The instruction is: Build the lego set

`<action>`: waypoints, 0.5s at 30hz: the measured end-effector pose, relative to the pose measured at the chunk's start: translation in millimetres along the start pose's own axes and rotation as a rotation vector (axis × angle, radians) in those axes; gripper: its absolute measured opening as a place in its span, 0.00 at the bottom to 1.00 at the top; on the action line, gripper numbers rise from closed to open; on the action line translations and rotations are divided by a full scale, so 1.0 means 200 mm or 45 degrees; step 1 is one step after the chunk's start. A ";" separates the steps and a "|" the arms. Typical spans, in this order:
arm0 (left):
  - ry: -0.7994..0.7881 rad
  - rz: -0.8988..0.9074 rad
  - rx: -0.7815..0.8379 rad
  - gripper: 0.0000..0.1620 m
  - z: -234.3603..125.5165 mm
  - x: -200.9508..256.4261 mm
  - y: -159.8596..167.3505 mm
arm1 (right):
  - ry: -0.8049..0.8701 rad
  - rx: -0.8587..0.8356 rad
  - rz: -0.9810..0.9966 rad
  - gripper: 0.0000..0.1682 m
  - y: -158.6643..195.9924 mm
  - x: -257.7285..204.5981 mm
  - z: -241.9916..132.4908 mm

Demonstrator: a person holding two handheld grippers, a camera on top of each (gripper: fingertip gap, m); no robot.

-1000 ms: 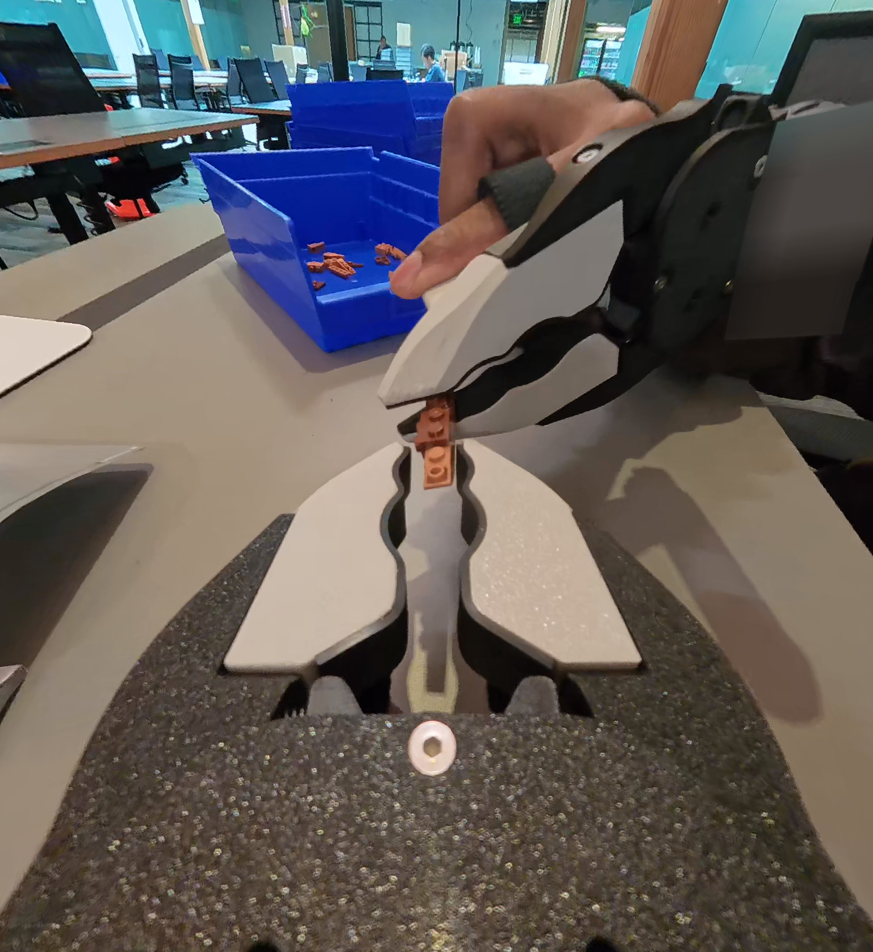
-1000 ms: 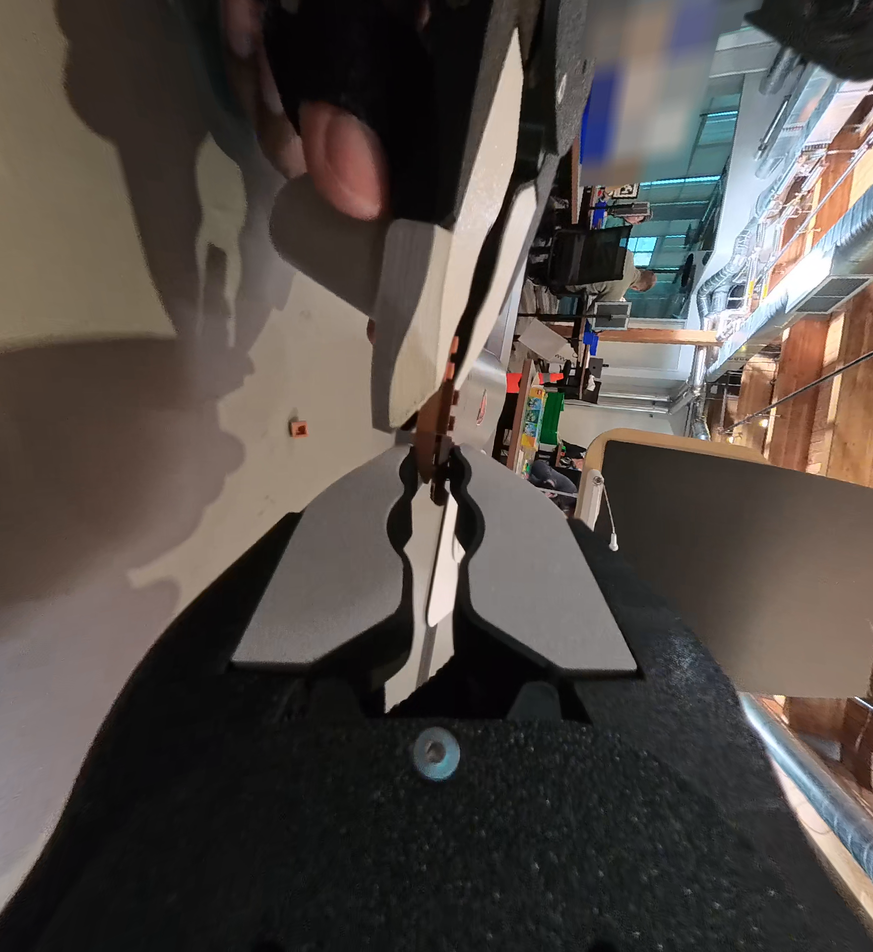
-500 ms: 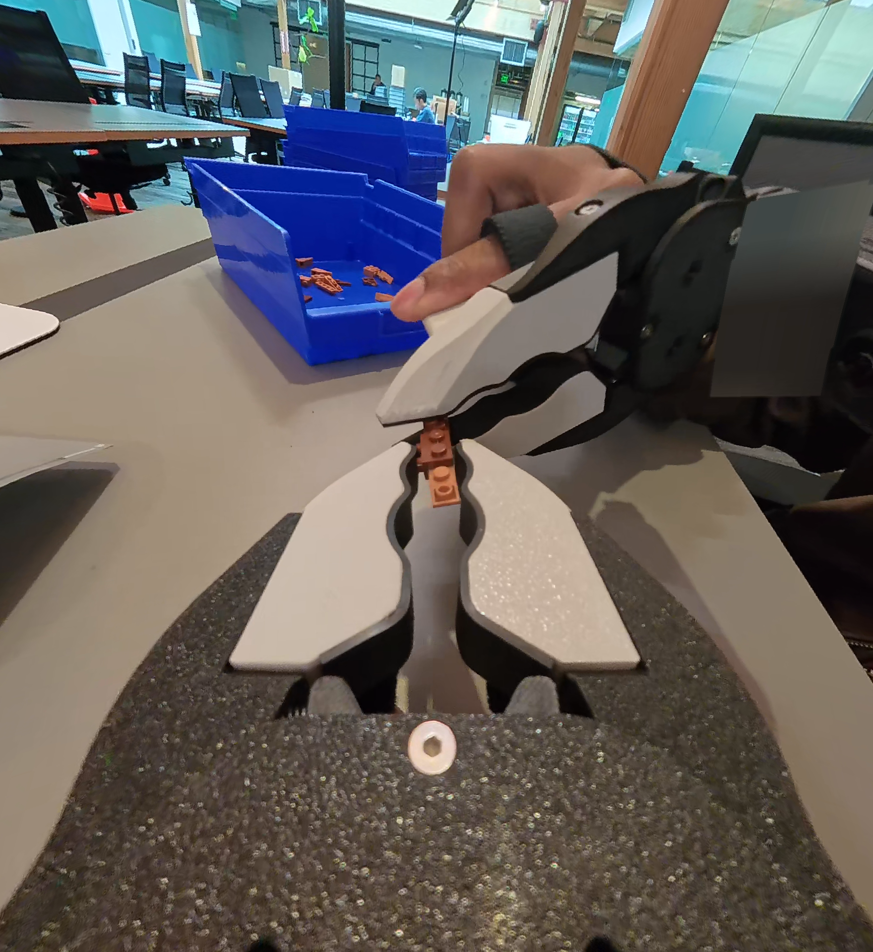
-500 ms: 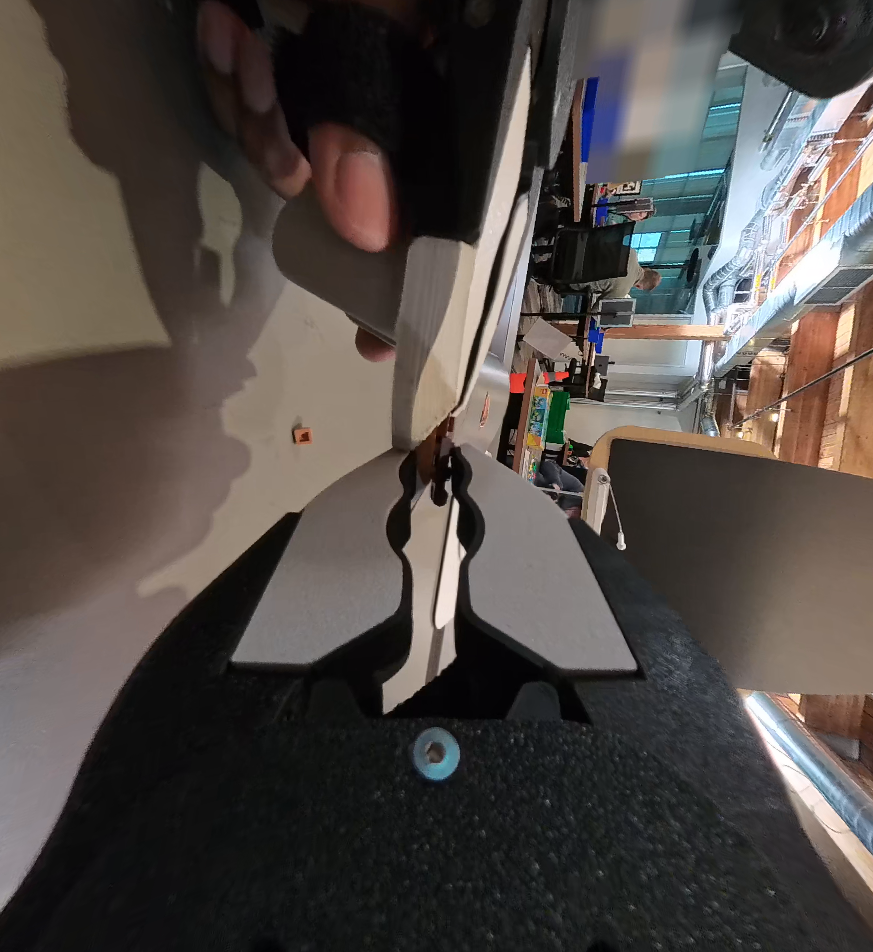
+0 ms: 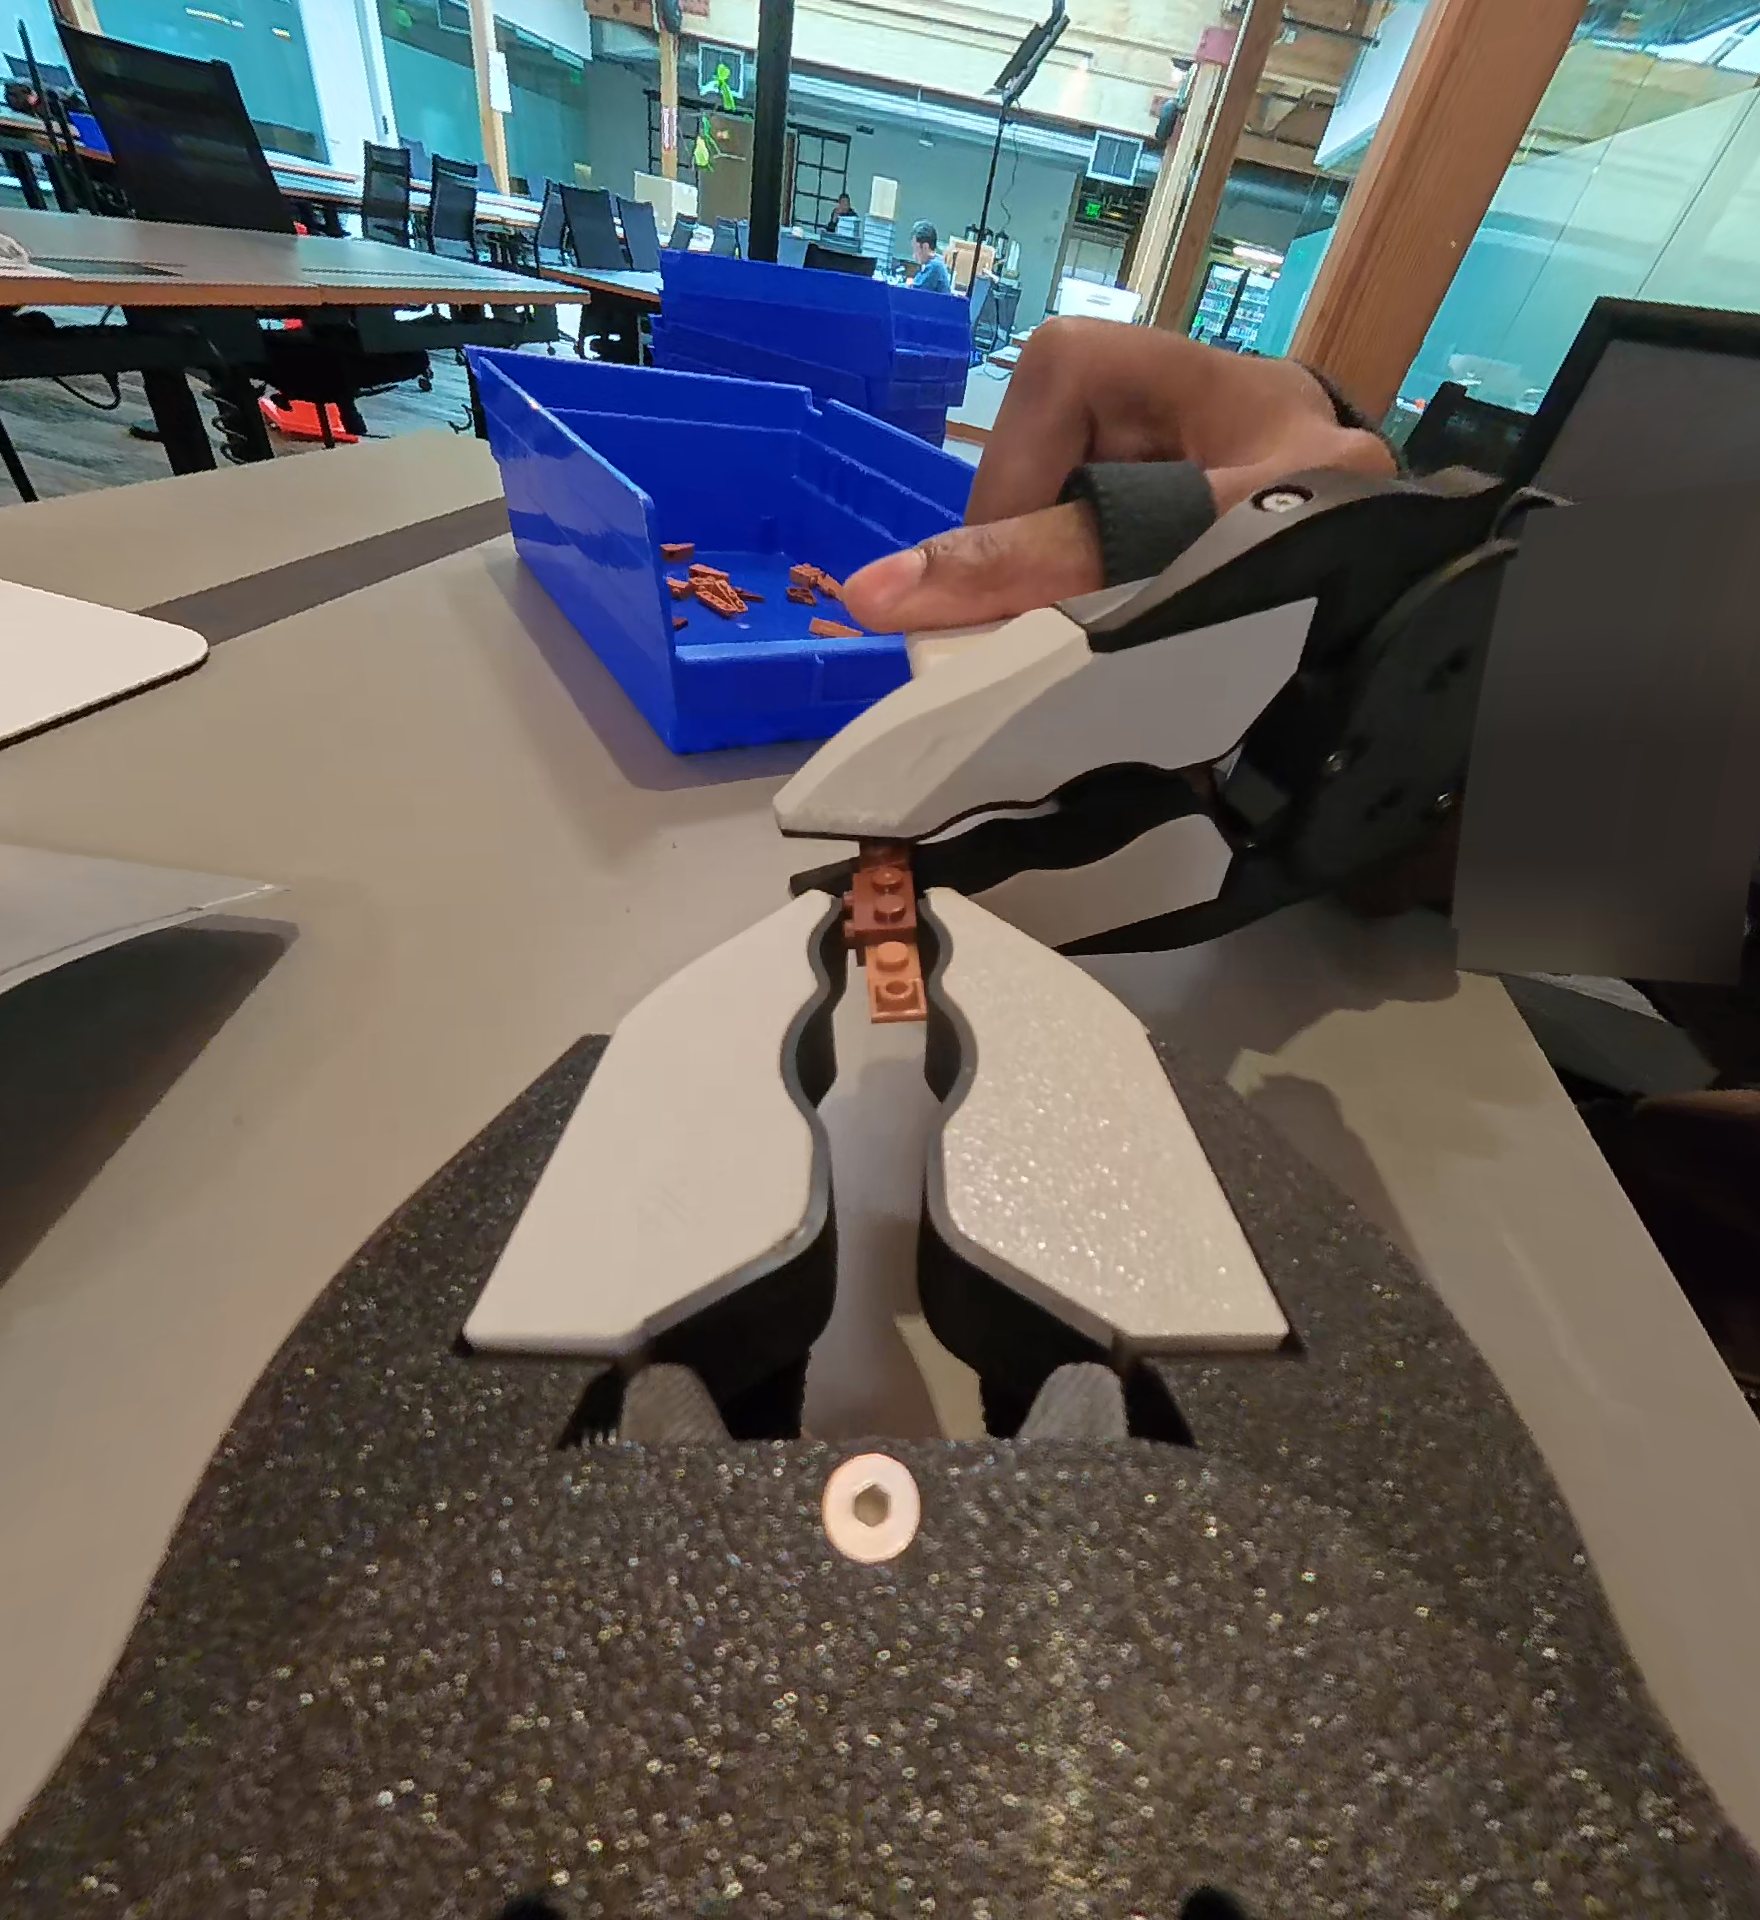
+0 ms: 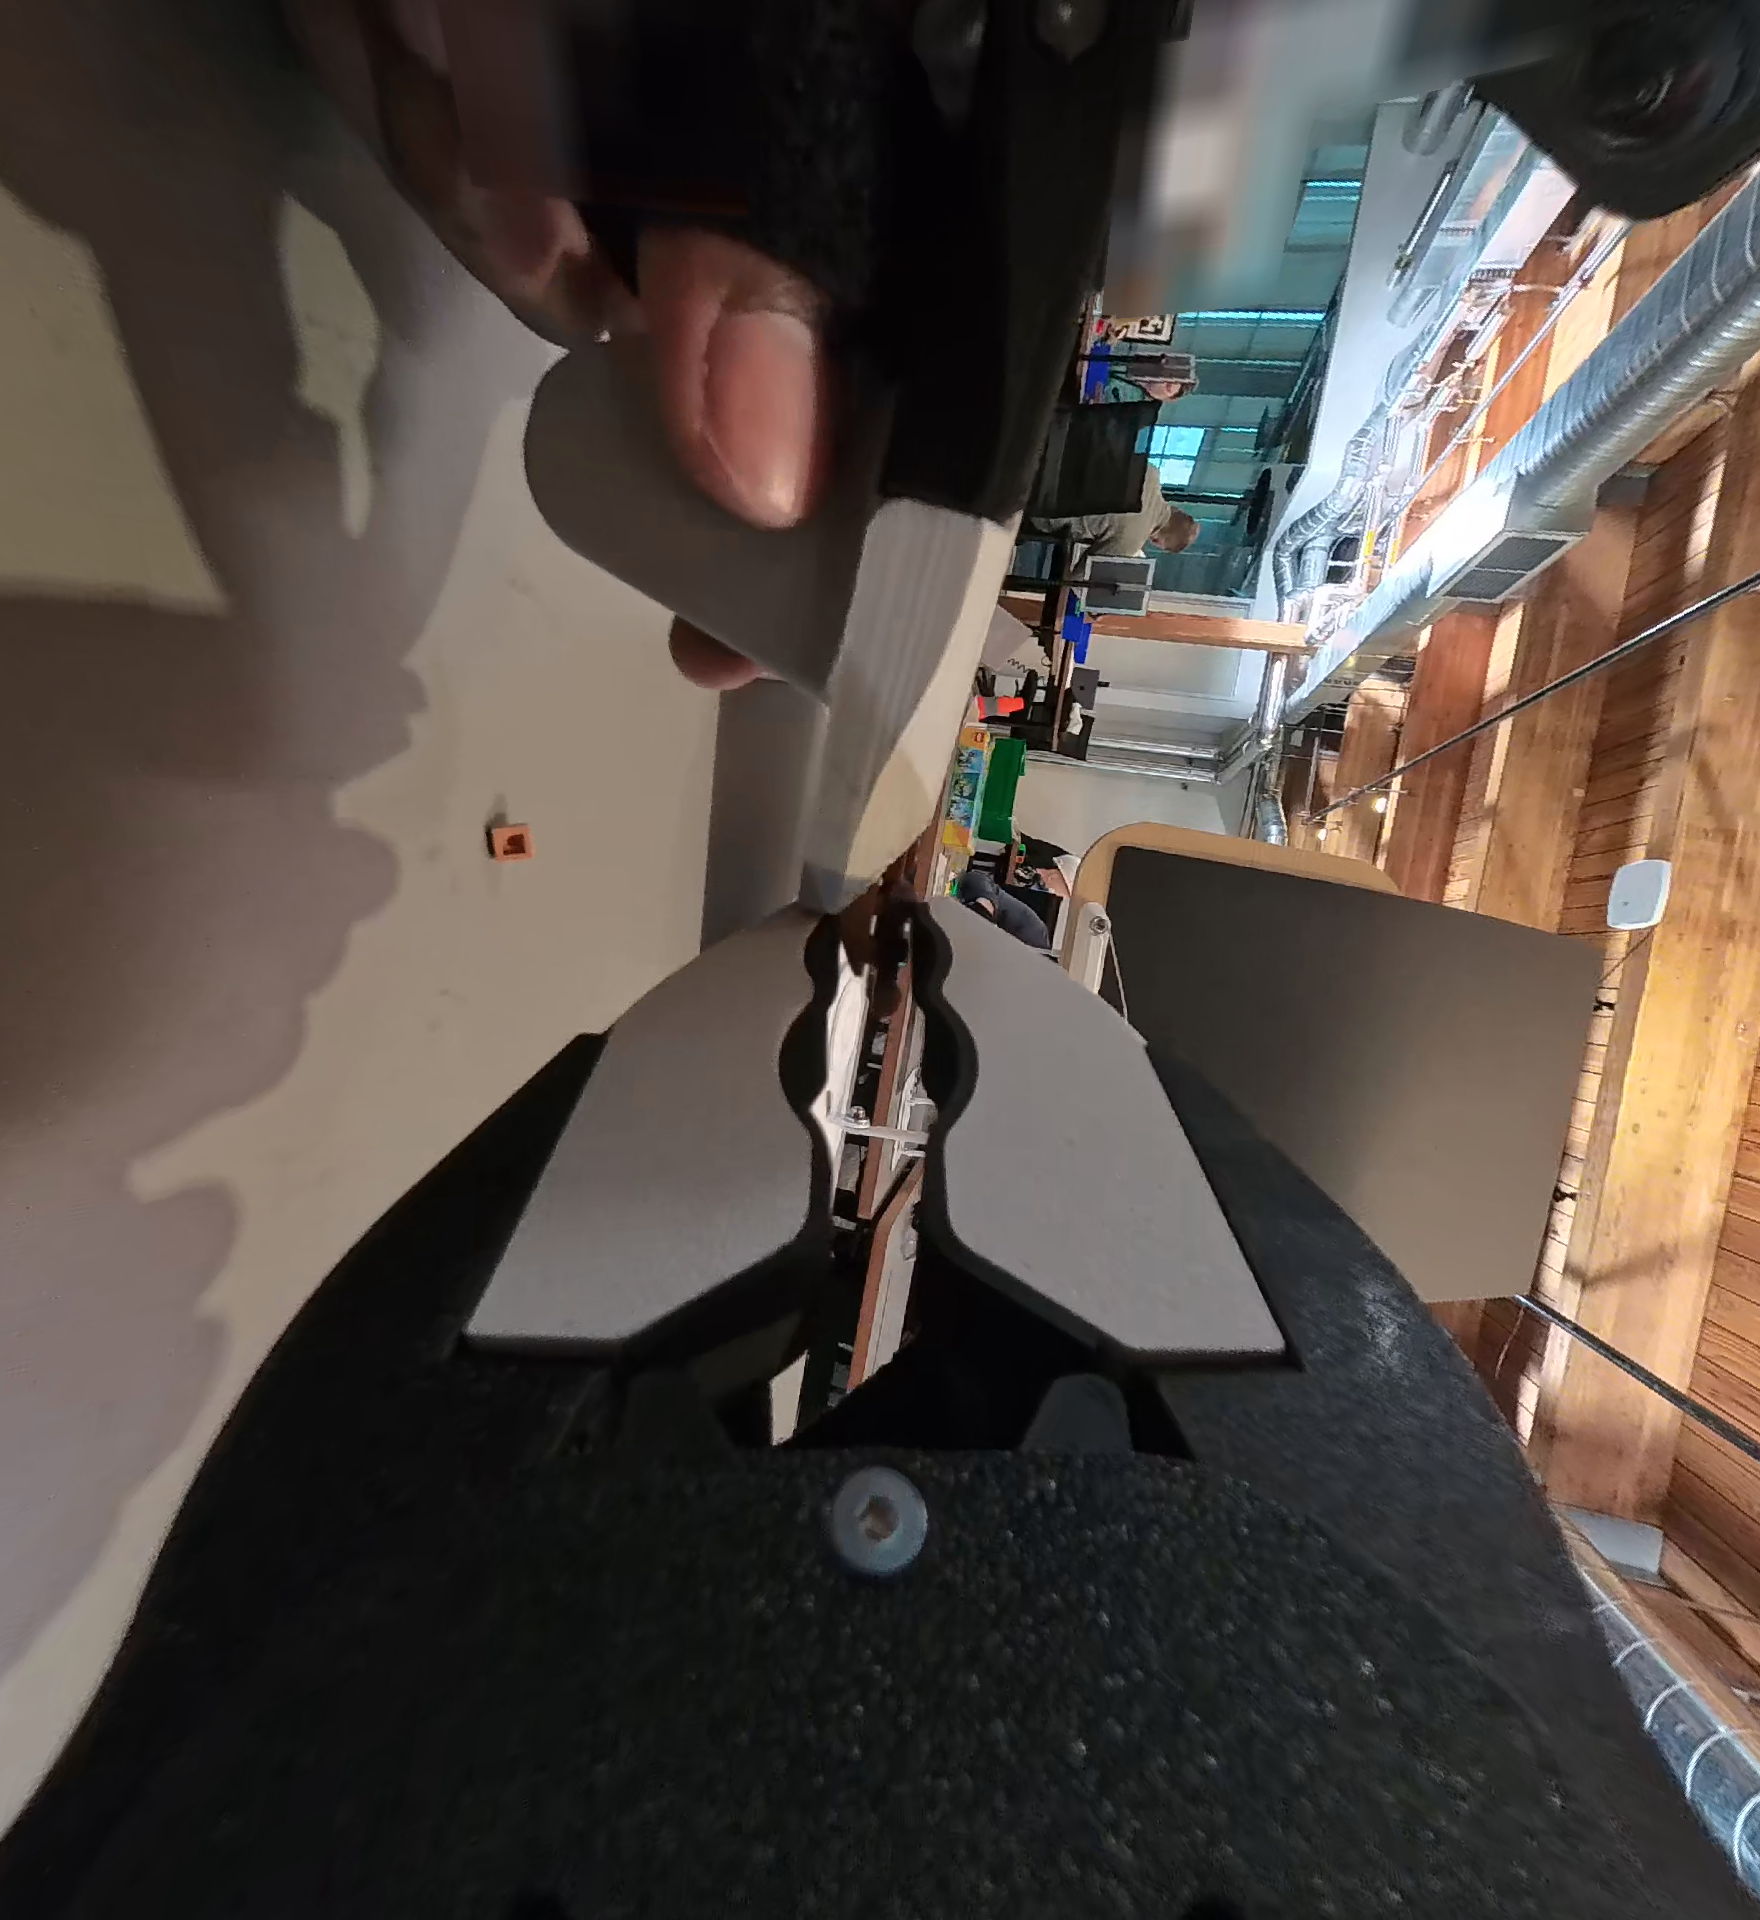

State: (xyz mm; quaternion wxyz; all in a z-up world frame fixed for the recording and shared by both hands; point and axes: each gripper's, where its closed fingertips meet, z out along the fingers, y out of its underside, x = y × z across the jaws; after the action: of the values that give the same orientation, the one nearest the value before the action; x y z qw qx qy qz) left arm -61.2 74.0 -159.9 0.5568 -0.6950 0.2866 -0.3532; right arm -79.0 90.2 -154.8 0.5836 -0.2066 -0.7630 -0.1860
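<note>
A small stack of brown lego plates (image 5: 884, 914) sits between both grippers above the grey table (image 5: 388, 831). A lighter brown plate (image 5: 897, 987) hangs from its near end. My left gripper (image 5: 881, 920) is shut on the stack from the sides. My right gripper (image 5: 845, 854) comes in from the right, held by a hand (image 5: 1094, 488), and is shut on the stack's far end. In the right wrist view my right gripper (image 6: 874, 925) is shut on the dark plates (image 6: 891, 940). There the left gripper (image 6: 855, 883) comes in from above and hides most of them.
A blue bin (image 5: 595, 582) holding several loose brown pieces (image 5: 730, 592) stands on the table behind the grippers, with stacked blue bins (image 5: 814, 322) farther back. A white board (image 5: 24, 665) lies at the left. One small orange brick (image 6: 512, 842) lies on the table. The tips of both grippers are at nearly the same place.
Both grippers stay shut on the plates. The pair has shifted and tilted a little, so the bin looks nearer. In the right wrist view the left gripper has come closer and covers more of the plates.
</note>
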 end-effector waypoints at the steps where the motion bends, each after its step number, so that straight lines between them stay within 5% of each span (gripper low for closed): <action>1: -0.003 0.000 0.004 0.08 0.00 0.00 0.00 | 0.005 -0.001 0.000 0.07 0.00 0.00 0.00; 15: -0.023 -0.002 0.036 0.08 -0.01 -0.01 -0.02 | 0.046 -0.014 -0.032 0.09 0.02 0.02 0.00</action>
State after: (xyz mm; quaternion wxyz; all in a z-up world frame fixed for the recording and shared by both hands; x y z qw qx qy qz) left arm -63.1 75.4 -155.2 0.5689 -0.6904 0.2761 -0.3514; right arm -77.7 93.0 -150.7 0.5937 -0.1967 -0.7539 -0.2013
